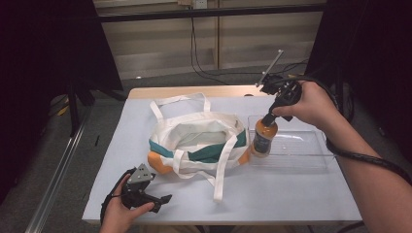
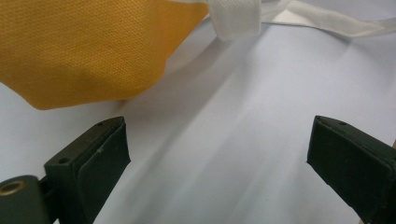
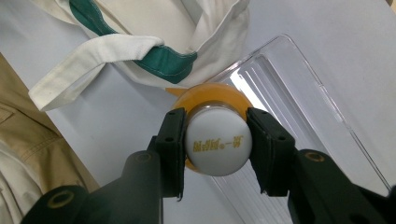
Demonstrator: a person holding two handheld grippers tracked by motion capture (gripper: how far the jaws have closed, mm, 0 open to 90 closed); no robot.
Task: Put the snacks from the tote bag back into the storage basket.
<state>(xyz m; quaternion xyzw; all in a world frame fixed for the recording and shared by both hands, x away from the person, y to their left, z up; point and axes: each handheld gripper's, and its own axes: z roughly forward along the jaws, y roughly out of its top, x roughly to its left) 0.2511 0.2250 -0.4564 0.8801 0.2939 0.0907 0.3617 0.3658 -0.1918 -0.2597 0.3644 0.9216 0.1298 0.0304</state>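
Orange drink filled the bottle point(image 1: 264, 137) that stood upright right of centre in the high view, at the left end of a clear plastic tray point(image 1: 301, 148). Whether its base rested on the tray or hung just above it could not be told. Its white cap point(image 3: 216, 140) sat squarely between the two black jaws in the right gripper view, both pads pressed against its sides, so the right gripper point(image 1: 270, 116) was clamped on the cap from above. Yellow lettering ran across the cap's top, too blurred to read. The person's right hand point(image 1: 311, 104) held that gripper in the upper right of the high view, its cable trailing down along the forearm toward the lower right corner.

Just left of the bottle lay a cream cloth tote bag point(image 1: 197, 141), its mouth open, with a green band and orange corners. One white strap point(image 1: 222, 170) ran from the bag toward the lower middle of the frame. Bag and tray both lay on the pale table point(image 1: 291, 194).

At the lower left of the high view, the left gripper point(image 1: 163, 201) rested low over the table in the person's left hand point(image 1: 119, 211), short of the bag. In the left gripper view its jaws stood wide apart with nothing but bare tabletop between them; an orange corner of the bag point(image 2: 84, 51) filled the upper left of that frame.
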